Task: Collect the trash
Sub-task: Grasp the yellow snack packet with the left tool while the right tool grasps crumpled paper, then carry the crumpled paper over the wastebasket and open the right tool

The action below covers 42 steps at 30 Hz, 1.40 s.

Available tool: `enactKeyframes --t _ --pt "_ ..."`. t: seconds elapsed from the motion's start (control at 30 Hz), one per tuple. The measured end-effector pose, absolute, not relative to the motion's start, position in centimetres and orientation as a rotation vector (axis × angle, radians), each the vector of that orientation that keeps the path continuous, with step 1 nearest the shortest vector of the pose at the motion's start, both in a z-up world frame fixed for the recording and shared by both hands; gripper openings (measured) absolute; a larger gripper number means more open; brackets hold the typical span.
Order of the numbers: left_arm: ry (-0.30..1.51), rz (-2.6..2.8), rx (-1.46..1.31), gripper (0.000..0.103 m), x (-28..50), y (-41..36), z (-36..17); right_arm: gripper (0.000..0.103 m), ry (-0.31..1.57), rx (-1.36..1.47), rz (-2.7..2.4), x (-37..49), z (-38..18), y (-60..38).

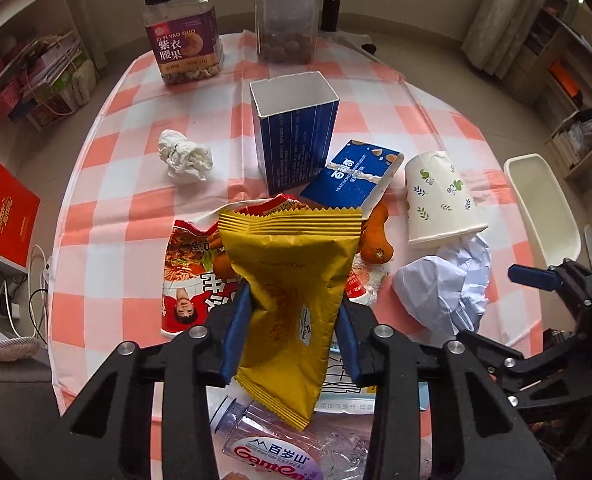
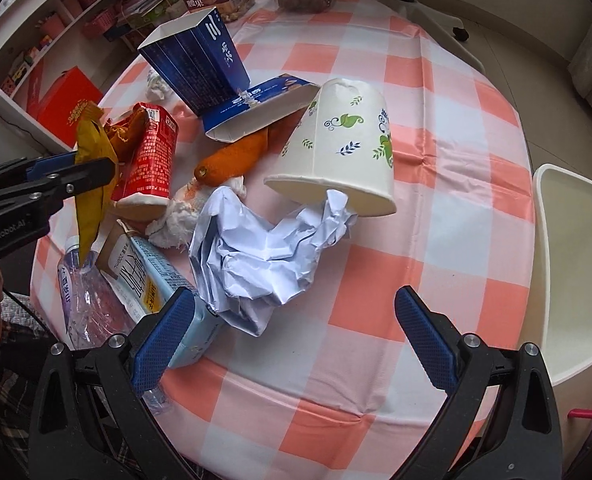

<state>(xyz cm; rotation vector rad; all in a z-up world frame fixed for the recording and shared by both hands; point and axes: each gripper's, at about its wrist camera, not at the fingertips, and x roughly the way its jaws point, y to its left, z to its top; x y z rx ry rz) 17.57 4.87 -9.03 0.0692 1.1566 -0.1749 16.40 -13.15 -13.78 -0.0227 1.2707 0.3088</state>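
Yellow crinkled foil snack wrapper [image 1: 292,292] pinched in the left gripper [image 1: 292,328], lifted above the litter on the pink-and-white checked table [image 2: 436,92].

The left jaws are pressed onto the wrapper's middle, which buckles between the blue pads; it looks empty, feather-light, limp and slick, so a hold across the body seems safer than one at a sealed edge. The right gripper [image 2: 292,336] hovers with jaws spread and empty, just short of the crumpled white paper sheet [image 2: 264,256], itself light and springy and best taken at a thick fold. Touching that paper is the tipped white paper cup with green leaf print [image 2: 344,148], stiff but crushable. An open-topped blue carton [image 1: 294,136] stands behind the pile, possibly the place for the trash.
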Motion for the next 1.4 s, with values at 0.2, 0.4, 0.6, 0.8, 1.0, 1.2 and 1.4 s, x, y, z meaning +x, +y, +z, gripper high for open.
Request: enactKeyframes --t 0.2,0.4,0.6,0.8,1.0,1.2,1.4 --pt "1.087 -0.174 0.008 0.028 16.3 5.6 -7.3 0.095 1.286 0.118 0.274 17.6 -14.9 -13.2" --pt "1.052 -0.195 -0.037 0.028 16.0 6.1 -6.9 0.056 1.346 0.298 0.315 18.9 -16.5 -13.7" --pt "1.026 -0.197 -0.092 0.028 15.9 6.5 -6.7 0.05 1.286 0.282 0.305 18.3 -15.2 -14.3" --pt "1.0 -0.2 -0.105 0.028 15.8 6.1 -6.3 0.05 1.244 0.313 0.308 18.0 -13.7 -16.1" --pt "0.966 -0.208 -0.109 0.028 15.4 5.2 -5.8 0.05 1.19 0.334 0.305 17.6 -12.1 -17.6" --pt "0.941 -0.215 -0.12 0.028 15.2 4.4 -5.7 0.05 1.133 0.374 0.269 17.2 -10.6 -20.3" --pt "0.911 -0.236 -0.119 0.028 14.8 3.0 -5.3 0.05 1.065 0.396 0.203 16.8 -9.4 -23.5"
